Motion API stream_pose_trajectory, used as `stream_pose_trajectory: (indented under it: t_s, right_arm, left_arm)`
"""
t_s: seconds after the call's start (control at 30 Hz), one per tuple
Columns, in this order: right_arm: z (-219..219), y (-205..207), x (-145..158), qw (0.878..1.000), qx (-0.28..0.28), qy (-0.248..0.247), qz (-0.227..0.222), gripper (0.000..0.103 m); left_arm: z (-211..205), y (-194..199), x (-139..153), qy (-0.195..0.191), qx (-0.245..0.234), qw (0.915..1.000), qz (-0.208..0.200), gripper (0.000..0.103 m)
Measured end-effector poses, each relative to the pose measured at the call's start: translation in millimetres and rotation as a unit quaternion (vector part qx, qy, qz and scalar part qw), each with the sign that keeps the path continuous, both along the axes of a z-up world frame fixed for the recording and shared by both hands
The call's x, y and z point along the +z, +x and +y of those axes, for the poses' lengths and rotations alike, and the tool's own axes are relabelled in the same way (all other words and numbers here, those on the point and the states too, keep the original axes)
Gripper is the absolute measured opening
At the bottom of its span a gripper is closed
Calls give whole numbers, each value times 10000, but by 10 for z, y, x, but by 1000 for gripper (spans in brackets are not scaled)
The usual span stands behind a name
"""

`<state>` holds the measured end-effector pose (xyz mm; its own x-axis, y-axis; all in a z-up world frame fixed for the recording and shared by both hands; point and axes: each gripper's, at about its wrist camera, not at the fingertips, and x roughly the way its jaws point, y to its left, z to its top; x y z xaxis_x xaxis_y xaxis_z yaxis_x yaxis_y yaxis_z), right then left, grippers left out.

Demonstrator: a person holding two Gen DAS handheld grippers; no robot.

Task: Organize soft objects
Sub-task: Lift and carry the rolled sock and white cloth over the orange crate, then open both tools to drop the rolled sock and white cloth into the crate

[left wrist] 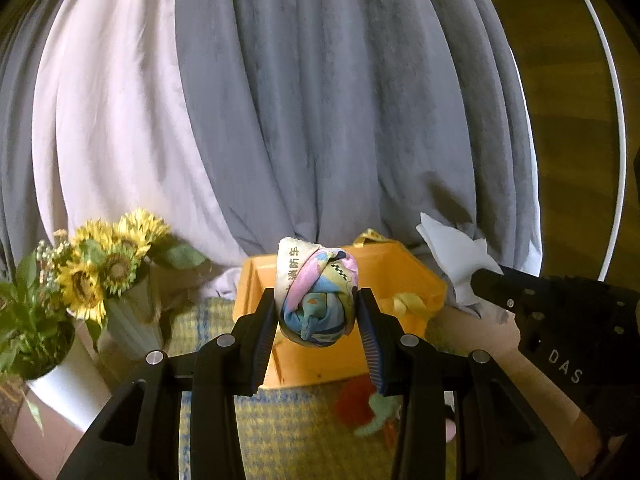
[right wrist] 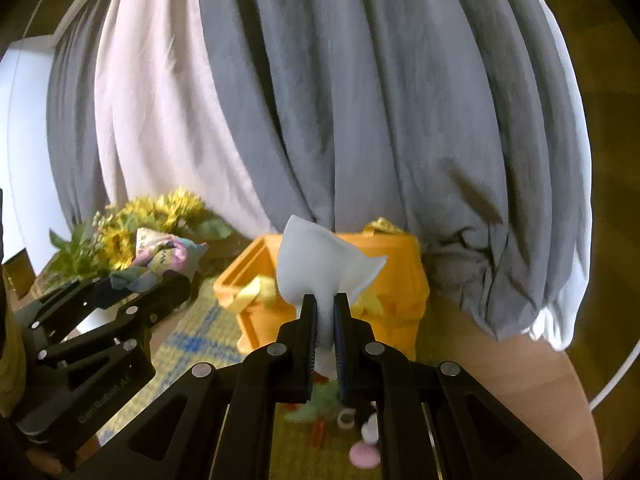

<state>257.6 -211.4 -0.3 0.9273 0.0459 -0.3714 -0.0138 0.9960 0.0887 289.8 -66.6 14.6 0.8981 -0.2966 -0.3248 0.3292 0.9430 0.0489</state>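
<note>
Gripping a rolled, pastel-patterned cloth bundle (left wrist: 316, 296), the left gripper (left wrist: 318, 316) has its two fingers pressed against the bundle's left and right sides and holds it up in front of the orange box (left wrist: 424, 276). The bundle carries a cream strip with dark printed characters. From the right wrist view the same bundle (right wrist: 160, 260) shows at far left, in front of the sunflowers (right wrist: 160, 208), with the left gripper (right wrist: 148, 284) closed around it.

The right gripper (right wrist: 325, 312) is clamped on a white cloth (right wrist: 320, 260), its fingers nearly together with only the thin fabric pinched between them. The cloth fans out above the fingertips and hangs in front of the orange box (right wrist: 400, 280), which sits on a yellow-and-blue checked mat (right wrist: 200, 332) on the wooden table (right wrist: 520, 380). In the left wrist view this white cloth (left wrist: 456, 256) appears at right, sticking out of the right gripper (left wrist: 480, 276), just right of the box.

Yellow cloth pieces (right wrist: 256, 292) lie over the box's near rim and inside it. The sunflowers (left wrist: 104, 264) stand in a pale ribbed vase (left wrist: 132, 324) at left, near the box. Grey and white curtains (left wrist: 320, 100) hang behind everything. Small round pink items (right wrist: 364, 456) lie blurred on the mat near the right gripper.
</note>
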Motion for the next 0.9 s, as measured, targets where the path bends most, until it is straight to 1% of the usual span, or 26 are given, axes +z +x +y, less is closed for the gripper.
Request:
stream_pose_trajectory:
  t_s: [0.17, 0.4, 0.6, 0.9]
  right_arm:
    - [3, 191, 101, 9998, -121, -55, -124, 9]
    - [-52, 547, 149, 9996, -214, -147, -83, 9]
    - [-134, 934, 118, 9994, -276, -208, 97, 9]
    - [-263, 1508, -133, 9977, -228, -67, 636, 9]
  left_arm:
    - [-37, 223, 74, 46, -71, 9999, -124, 39]
    - [-118, 607, 76, -2, -64, 9999, -125, 39]
    - [-171, 978, -12, 96, 30, 9999, -38, 39]
    - [-258, 1511, -247, 448, 149, 9987, 165, 39]
